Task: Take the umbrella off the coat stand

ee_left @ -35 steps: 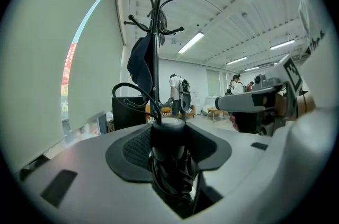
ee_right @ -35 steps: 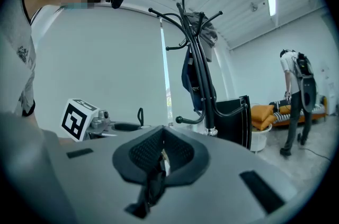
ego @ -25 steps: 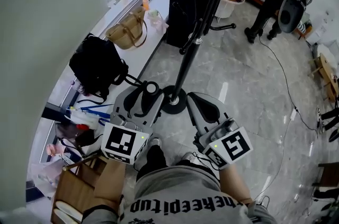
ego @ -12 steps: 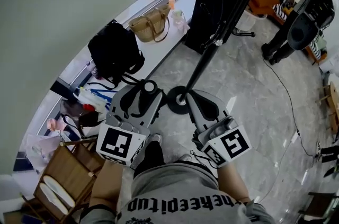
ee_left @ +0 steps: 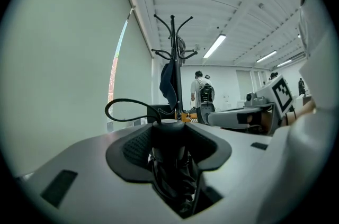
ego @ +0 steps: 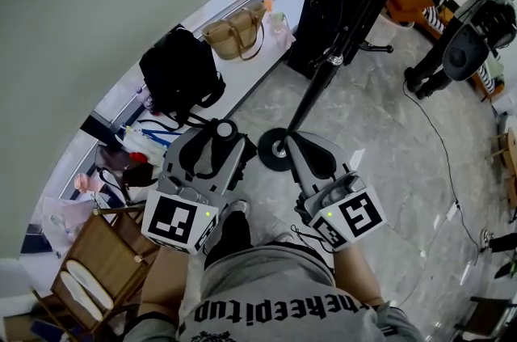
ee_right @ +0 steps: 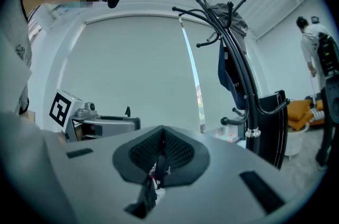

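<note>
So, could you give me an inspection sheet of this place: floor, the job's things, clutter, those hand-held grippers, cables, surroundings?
Surface: grey polished stone floor.
Job's things: folded black umbrella, off the coat stand; the stand is straight ahead, with a dark garment hung on it.
Clutter: black bag and tan handbag on the window ledge; wooden crate at lower left.
Grippers: left hand-held gripper shut on the umbrella; right hand-held gripper with jaws together, a thin dark strip at their seam that cannot be identified.
Cables: one black cable across the floor.
Surroundings: black cabinet behind the stand; person with a backpack beyond.
</note>
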Motion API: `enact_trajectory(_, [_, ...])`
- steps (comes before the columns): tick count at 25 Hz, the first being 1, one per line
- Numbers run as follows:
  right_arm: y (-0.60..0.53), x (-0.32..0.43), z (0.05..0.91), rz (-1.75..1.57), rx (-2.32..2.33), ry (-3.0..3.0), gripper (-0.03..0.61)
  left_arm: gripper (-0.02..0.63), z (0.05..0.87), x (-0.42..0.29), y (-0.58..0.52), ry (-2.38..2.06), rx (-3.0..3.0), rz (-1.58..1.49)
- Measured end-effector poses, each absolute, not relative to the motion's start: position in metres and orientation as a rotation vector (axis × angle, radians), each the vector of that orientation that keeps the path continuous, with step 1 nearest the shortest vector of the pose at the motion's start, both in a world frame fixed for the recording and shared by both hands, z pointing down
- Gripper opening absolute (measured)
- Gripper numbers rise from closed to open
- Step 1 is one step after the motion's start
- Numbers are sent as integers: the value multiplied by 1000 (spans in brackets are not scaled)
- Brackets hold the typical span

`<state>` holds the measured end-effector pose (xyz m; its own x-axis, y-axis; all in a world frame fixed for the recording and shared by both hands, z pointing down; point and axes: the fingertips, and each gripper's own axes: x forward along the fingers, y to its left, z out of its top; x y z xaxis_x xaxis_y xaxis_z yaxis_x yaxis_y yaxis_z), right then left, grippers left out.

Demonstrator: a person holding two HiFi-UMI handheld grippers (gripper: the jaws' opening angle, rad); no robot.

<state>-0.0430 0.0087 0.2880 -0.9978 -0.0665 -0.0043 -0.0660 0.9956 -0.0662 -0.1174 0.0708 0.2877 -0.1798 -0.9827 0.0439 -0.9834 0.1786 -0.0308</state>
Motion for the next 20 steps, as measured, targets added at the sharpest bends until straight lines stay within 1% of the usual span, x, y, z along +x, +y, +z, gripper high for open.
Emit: enact_trajectory(20, [-2, -46, 283, -65, -167, 3127, 11, 198, 268, -116, 65, -2394, 2075, 64])
